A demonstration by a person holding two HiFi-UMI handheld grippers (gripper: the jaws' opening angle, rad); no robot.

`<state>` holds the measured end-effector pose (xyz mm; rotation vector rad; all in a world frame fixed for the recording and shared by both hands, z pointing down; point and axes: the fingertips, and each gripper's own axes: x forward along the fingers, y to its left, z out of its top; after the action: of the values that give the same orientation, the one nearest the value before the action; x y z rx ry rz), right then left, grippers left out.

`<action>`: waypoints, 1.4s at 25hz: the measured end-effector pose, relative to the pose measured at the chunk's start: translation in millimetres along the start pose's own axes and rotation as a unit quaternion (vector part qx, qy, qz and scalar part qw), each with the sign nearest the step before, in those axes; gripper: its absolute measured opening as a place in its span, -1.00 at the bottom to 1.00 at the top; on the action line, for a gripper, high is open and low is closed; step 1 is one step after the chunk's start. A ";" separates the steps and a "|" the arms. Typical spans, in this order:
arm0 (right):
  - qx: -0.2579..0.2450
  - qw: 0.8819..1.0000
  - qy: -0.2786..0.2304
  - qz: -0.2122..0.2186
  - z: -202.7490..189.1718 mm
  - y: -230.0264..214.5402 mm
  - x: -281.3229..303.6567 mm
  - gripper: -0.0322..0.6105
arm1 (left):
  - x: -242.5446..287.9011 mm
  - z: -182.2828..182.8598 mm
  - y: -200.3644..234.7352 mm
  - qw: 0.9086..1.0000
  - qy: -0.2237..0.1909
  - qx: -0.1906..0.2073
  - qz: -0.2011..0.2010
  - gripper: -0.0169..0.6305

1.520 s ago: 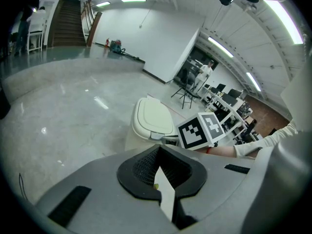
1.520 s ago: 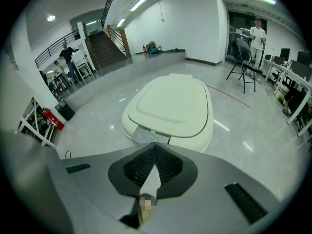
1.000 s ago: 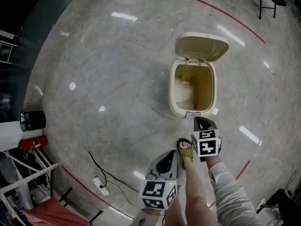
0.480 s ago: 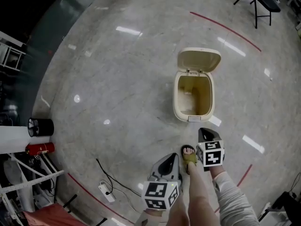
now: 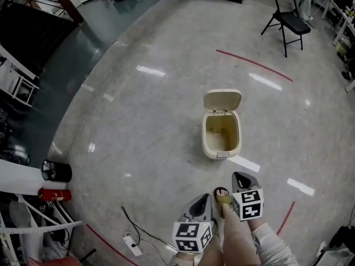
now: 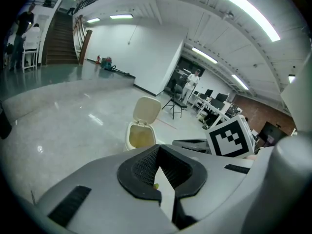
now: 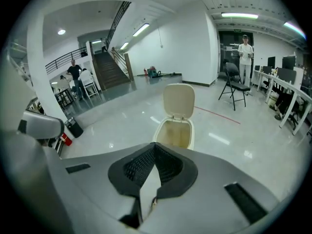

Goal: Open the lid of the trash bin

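A cream plastic trash bin (image 5: 221,150) was seen standing on the polished grey floor (image 5: 138,126). Its hinged lid (image 5: 222,100) was raised upright at the far side and the inside was laid bare.

Only in the head view were both tools shown together. The left hand-held gripper (image 5: 203,198) and the right hand-held gripper (image 5: 239,176) were held low, well apart from the bin, on either side of a foot in a yellow sandal (image 5: 223,196).

In each gripper view the jaws were found drawn together with nothing caught between them, and the bin was framed ahead.

A white power strip (image 5: 132,241) was visible in the head view alone. A staircase (image 7: 108,71) was shown only by the gripper views.
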<state>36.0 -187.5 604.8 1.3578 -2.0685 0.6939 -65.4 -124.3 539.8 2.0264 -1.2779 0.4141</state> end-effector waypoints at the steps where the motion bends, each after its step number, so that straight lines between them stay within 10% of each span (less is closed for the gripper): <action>1: -0.007 1.000 -0.007 -0.001 7.0 4.1 -10.6 -0.89 | -6.5 6.3 -2.7 1.000 -0.005 0.006 -0.003 -0.94; 17: -0.091 0.987 -0.123 0.047 96.4 86.2 -220.2 -0.89 | -130.1 43.9 -85.5 0.998 -0.028 0.050 -0.037 -0.94; 35: -0.092 0.972 -0.209 0.051 107.1 109.0 -328.0 -0.89 | -188.8 77.3 -129.1 0.990 -0.067 0.115 -0.054 -0.94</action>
<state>23.4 -13.8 287.6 1.3877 -2.4741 0.2578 -46.3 -18.8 323.4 2.3404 -1.2405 0.3957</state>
